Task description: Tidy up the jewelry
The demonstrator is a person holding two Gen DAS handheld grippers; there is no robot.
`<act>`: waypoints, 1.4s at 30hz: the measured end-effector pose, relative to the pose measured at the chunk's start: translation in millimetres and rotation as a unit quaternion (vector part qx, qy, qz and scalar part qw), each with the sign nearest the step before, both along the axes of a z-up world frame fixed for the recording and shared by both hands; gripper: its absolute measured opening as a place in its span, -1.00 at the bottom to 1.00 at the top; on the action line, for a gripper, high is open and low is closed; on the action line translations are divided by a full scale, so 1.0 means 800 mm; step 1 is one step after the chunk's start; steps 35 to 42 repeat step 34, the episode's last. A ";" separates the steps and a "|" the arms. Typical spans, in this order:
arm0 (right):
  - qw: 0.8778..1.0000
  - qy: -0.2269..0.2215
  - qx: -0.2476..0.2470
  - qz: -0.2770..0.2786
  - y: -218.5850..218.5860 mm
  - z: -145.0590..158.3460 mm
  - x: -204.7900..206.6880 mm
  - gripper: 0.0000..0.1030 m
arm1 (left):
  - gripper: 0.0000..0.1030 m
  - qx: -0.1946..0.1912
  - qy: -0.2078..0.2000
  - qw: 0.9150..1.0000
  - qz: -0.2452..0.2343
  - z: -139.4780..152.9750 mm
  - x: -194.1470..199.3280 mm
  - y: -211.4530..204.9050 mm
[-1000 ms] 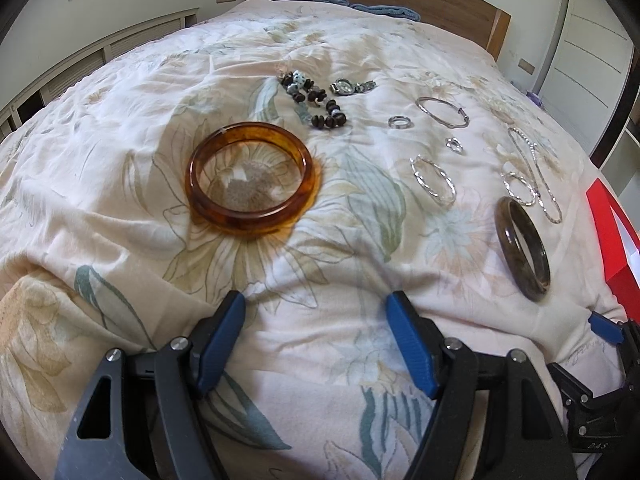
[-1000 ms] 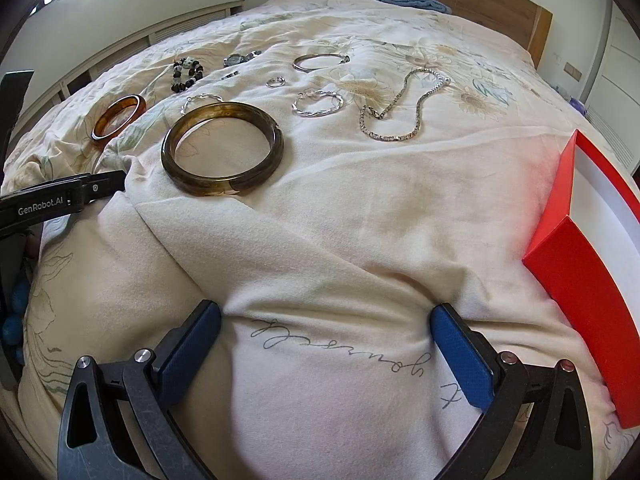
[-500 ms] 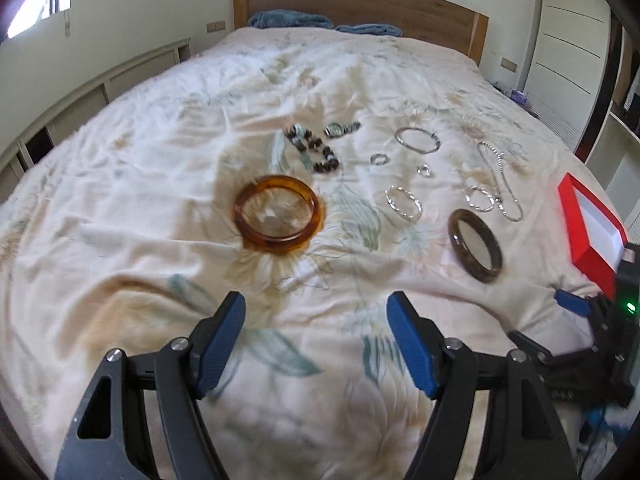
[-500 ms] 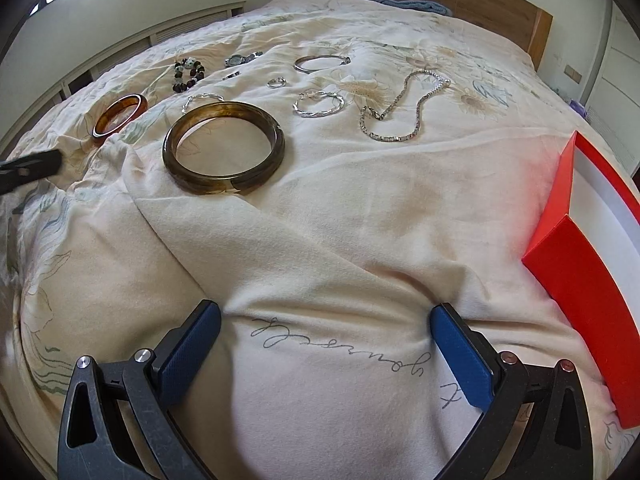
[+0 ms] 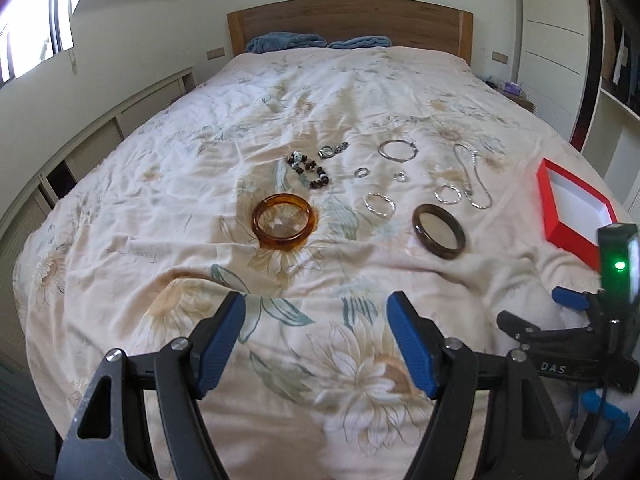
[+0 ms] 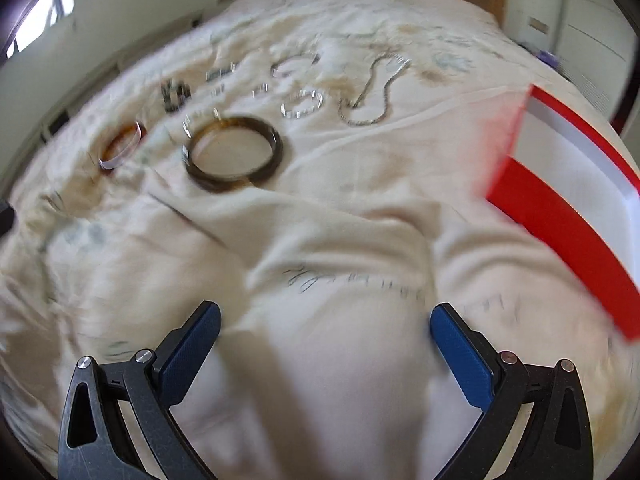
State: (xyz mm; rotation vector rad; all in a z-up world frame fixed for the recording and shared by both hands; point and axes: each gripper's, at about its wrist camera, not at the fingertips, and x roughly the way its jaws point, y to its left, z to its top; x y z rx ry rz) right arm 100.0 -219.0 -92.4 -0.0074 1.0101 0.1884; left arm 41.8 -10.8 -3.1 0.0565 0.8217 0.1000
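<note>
Jewelry lies spread on a floral bedspread (image 5: 160,208). An amber bangle (image 5: 284,223) (image 6: 120,147) lies left of a dark olive bangle (image 5: 439,231) (image 6: 234,155). Beyond them are a dark bead bracelet (image 5: 307,168), several silver hoops and rings (image 5: 379,205), and a silver chain necklace (image 5: 474,184) (image 6: 378,88). An open red box (image 5: 572,212) (image 6: 568,208) with a white inside lies at the right. My left gripper (image 5: 316,340) is open and empty, high above the bed's near end. My right gripper (image 6: 325,344) (image 5: 560,308) is open and empty, low over the bedspread; its view is blurred.
A wooden headboard (image 5: 348,24) with blue folded cloth (image 5: 288,42) stands at the far end. Low cabinets (image 5: 100,136) run along the left wall. White wardrobe doors (image 5: 556,40) and shelves stand at the right.
My left gripper has risen and pulled back, so the whole bed shows. My right gripper has begun to lift and move, blurring its view.
</note>
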 end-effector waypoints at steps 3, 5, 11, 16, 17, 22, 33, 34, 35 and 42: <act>0.999 -0.032 -0.005 -0.006 0.011 0.021 -0.028 0.99 | 0.39 0.008 -0.005 1.000 -0.004 0.006 -0.011 -0.007; 0.999 -0.046 -0.008 -0.011 0.018 0.033 -0.043 0.99 | 0.39 0.012 -0.011 1.000 -0.005 0.013 -0.019 -0.010; 0.996 -0.083 0.017 -0.032 0.015 0.081 -0.078 0.99 | 0.39 0.012 -0.025 1.000 -0.006 0.031 -0.041 -0.013; 0.991 -0.124 -0.001 -0.052 0.016 0.117 -0.103 0.99 | 0.39 0.009 -0.033 0.999 -0.009 0.042 -0.058 -0.013; 0.990 -0.131 -0.005 -0.057 0.015 0.123 -0.108 0.99 | 0.39 0.007 -0.034 0.999 -0.010 0.043 -0.060 -0.012; 0.986 -0.149 -0.015 -0.069 0.013 0.140 -0.127 0.99 | 0.39 0.000 -0.043 0.999 -0.013 0.050 -0.070 -0.013; 0.981 -0.176 -0.026 -0.073 0.015 0.165 -0.158 1.00 | 0.39 -0.016 -0.057 0.998 -0.023 0.067 -0.087 -0.015; 0.981 -0.177 -0.025 -0.073 0.015 0.167 -0.160 1.00 | 0.39 -0.016 -0.059 0.998 -0.024 0.069 -0.088 -0.015; 0.981 -0.177 -0.025 -0.073 0.015 0.167 -0.160 1.00 | 0.39 -0.016 -0.059 0.998 -0.024 0.069 -0.088 -0.015; 0.981 -0.177 -0.025 -0.073 0.015 0.167 -0.160 1.00 | 0.39 -0.016 -0.059 0.998 -0.024 0.069 -0.088 -0.015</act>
